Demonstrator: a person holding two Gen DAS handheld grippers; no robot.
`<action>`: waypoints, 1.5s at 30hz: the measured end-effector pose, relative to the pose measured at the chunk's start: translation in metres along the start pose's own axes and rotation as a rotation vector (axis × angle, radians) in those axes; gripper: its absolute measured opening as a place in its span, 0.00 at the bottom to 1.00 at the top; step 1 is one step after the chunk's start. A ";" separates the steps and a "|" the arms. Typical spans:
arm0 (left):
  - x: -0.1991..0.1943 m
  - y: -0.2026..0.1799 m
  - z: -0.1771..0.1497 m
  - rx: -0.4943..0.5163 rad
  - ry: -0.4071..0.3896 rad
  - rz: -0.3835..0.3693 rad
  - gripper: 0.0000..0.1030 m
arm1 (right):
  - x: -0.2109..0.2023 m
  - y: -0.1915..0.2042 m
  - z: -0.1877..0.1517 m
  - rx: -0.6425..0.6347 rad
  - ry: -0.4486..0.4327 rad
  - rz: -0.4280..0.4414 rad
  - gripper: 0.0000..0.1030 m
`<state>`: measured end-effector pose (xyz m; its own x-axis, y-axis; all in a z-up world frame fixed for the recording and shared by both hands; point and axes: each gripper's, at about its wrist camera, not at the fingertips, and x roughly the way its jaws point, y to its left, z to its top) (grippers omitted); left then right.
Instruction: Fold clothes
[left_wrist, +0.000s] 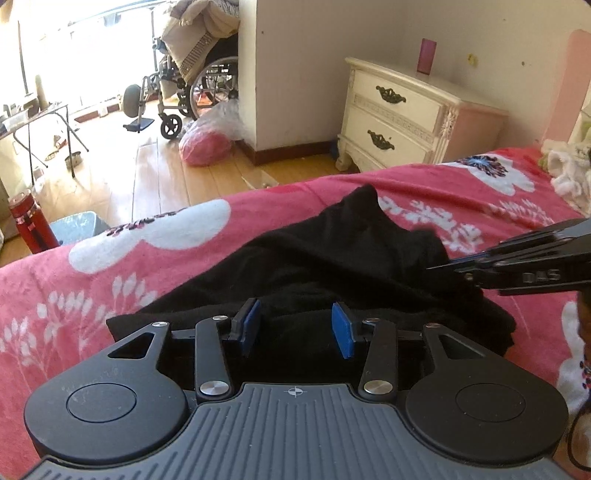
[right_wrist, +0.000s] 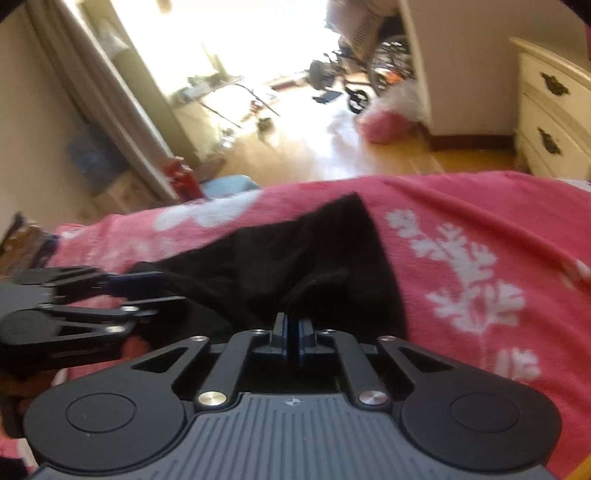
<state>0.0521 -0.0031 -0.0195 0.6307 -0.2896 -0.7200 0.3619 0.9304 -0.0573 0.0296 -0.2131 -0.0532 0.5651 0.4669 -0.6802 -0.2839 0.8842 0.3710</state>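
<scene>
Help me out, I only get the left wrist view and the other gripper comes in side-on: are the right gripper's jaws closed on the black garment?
Observer: Yes. The right wrist view shows the right gripper shut, with a fold of the black garment pinched between its pads.
Operator: And my left gripper from there?
Observer: The left gripper sits open at the garment's near left edge, gripping nothing.
Operator: Anything beyond my left edge?
Observer: A pale curtain hangs there.
</scene>
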 end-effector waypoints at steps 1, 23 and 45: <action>-0.002 0.001 -0.001 -0.008 0.002 -0.005 0.41 | -0.005 0.005 -0.002 -0.014 -0.004 0.027 0.03; -0.051 0.028 -0.002 -0.177 -0.052 -0.059 0.41 | -0.060 0.063 -0.018 -0.060 0.021 0.590 0.03; -0.042 -0.038 0.002 0.206 -0.109 -0.121 0.74 | -0.066 -0.025 0.072 0.270 -0.270 0.654 0.03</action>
<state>0.0137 -0.0265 0.0142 0.6403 -0.4286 -0.6374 0.5644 0.8254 0.0121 0.0552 -0.2667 0.0276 0.5271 0.8436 -0.1029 -0.4464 0.3778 0.8112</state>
